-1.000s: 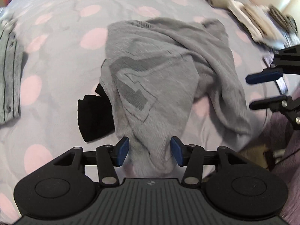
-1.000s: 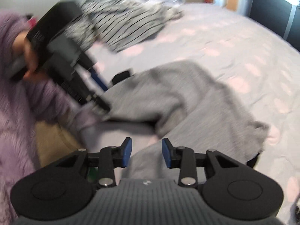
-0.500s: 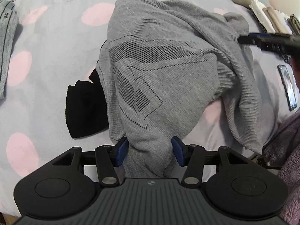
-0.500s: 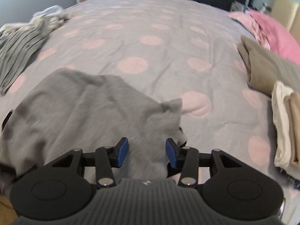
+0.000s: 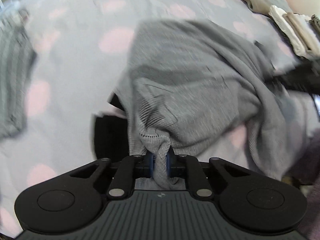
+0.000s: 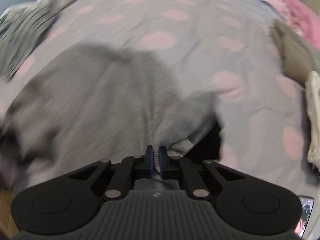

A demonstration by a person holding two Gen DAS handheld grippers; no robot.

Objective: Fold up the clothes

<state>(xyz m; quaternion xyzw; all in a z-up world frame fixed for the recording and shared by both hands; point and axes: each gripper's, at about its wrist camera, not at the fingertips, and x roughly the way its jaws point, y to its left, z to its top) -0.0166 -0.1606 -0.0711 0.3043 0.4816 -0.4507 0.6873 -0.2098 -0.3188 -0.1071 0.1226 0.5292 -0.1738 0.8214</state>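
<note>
**Now: both grippers clamped on the grey knit top, bed surface**

Nearest, left wrist view: the left gripper (image 5: pixel 160 161) has its blue fingers (image 5: pixel 150 161) clenched on a bunched fold of the grey knit top (image 5: pixel 190 80). The pinched cloth stands up between the pads as a narrow ridge, and a row of small open-knit holes shows just above the grasp. Right wrist view: the right gripper (image 6: pixel 156 163) is likewise closed on the same garment (image 6: pixel 96 100), gripping a ribbed edge; a short ribbed tab of fabric sticks out just right of the fingers (image 6: pixel 162 163).

Garment appearance: mid-grey, fine ribbed knit, with a darker woven angular pattern on the panel above the left grasp. It is crumpled, not flat, draped in broad folds and lying on the bed cover (image 5: pixel 70 30), which is pale lilac with pink dots. Both views are motion-blurred, so the outline is soft.

A black cloth item (image 5: pixel 110 132) lies partly under the garment's left edge, touching it; dark cloth also shows beneath the hem in the right view.

Farther out: a grey striped garment (image 5: pixel 14 80) lies to the left, well apart. At the far right sits a stack of folded clothes (image 5: pixel 296 32) in tan and cream. A pink blanket (image 6: pixel 296 18) lies beyond them.
</note>
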